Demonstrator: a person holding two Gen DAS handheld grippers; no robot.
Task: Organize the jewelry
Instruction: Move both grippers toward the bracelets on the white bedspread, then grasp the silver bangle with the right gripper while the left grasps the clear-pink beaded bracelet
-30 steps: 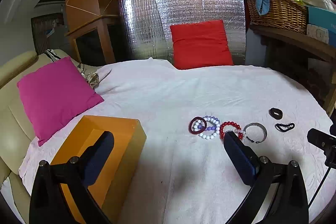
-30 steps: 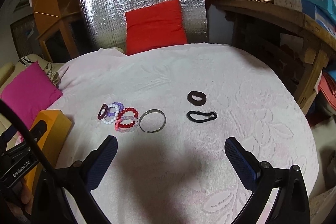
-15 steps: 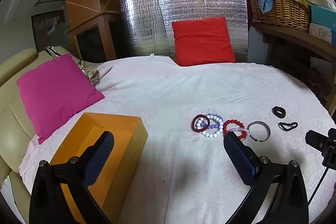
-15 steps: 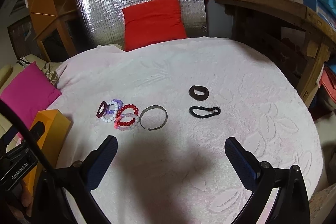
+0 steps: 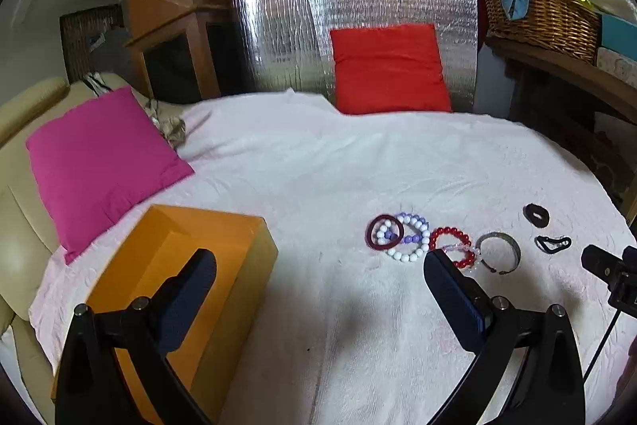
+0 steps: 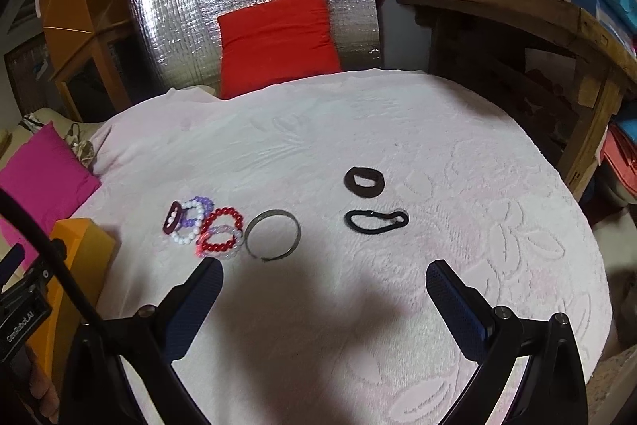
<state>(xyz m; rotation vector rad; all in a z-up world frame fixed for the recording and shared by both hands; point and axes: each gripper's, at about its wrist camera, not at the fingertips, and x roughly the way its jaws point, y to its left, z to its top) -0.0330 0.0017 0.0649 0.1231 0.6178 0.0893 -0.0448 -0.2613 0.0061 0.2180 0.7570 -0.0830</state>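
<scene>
Both tongs hang over the white-covered bench (image 6: 358, 114) with their fingers spread wide apart and nothing between them. The jewelry lies in a row ahead: a dark red ring (image 5: 383, 231) overlapping a white and purple bead bracelet (image 5: 408, 237), a red bead bracelet (image 5: 452, 243), then a grey open bangle (image 5: 498, 251). From the left tongs (image 5: 318, 279) these sit just beyond the right finger (image 5: 452, 295); from the right tongs (image 6: 323, 285) they lie ahead-left, with two black hair ties (image 6: 364, 181) (image 6: 376, 220) straight ahead. An orange box (image 5: 187, 277) stands under the left tongs' left finger
</scene>
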